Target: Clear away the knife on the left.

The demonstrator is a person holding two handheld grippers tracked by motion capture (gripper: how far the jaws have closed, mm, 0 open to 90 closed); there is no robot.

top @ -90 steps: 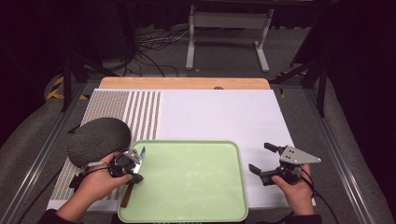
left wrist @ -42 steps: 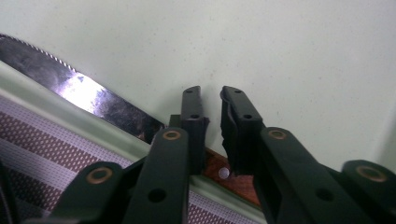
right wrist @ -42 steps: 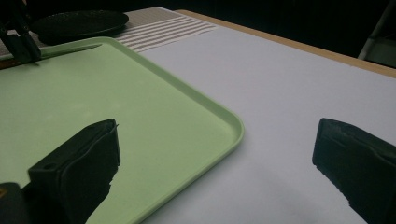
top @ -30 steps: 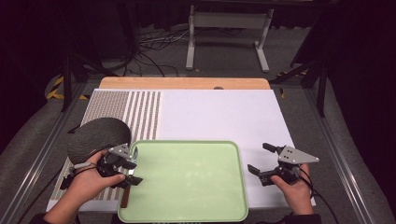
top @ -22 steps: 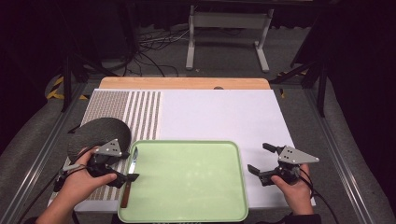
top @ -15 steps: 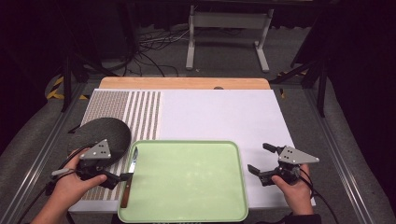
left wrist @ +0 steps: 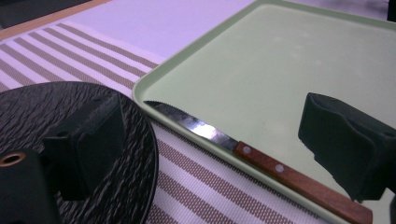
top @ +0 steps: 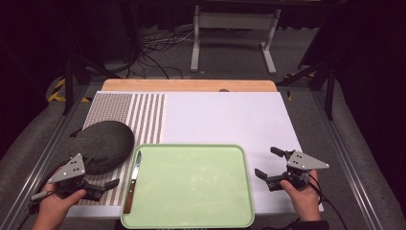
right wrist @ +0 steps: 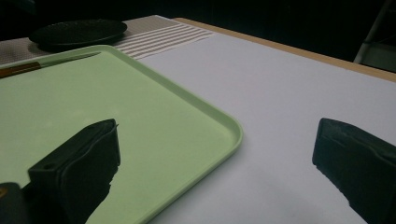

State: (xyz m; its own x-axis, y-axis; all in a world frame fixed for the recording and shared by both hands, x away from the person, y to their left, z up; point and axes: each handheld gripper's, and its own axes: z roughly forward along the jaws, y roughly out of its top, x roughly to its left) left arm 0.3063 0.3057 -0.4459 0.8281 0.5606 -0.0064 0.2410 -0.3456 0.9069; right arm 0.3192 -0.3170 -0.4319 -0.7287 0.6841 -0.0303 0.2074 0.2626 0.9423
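Left gripper (top: pixel 106 173) open beside knife (top: pixel 131 182)

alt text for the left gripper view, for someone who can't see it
A wooden-handled knife lies along the left rim of a pale green tray, seen between the two open black jaws of the left gripper. A dark textured plate sits to the left on a striped mat.

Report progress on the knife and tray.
Done: the knife lies along the tray's left rim, released. In hand: nothing; the left gripper is open beside the plate, and the right gripper is open beside the tray. Left, probably: moving the plate.
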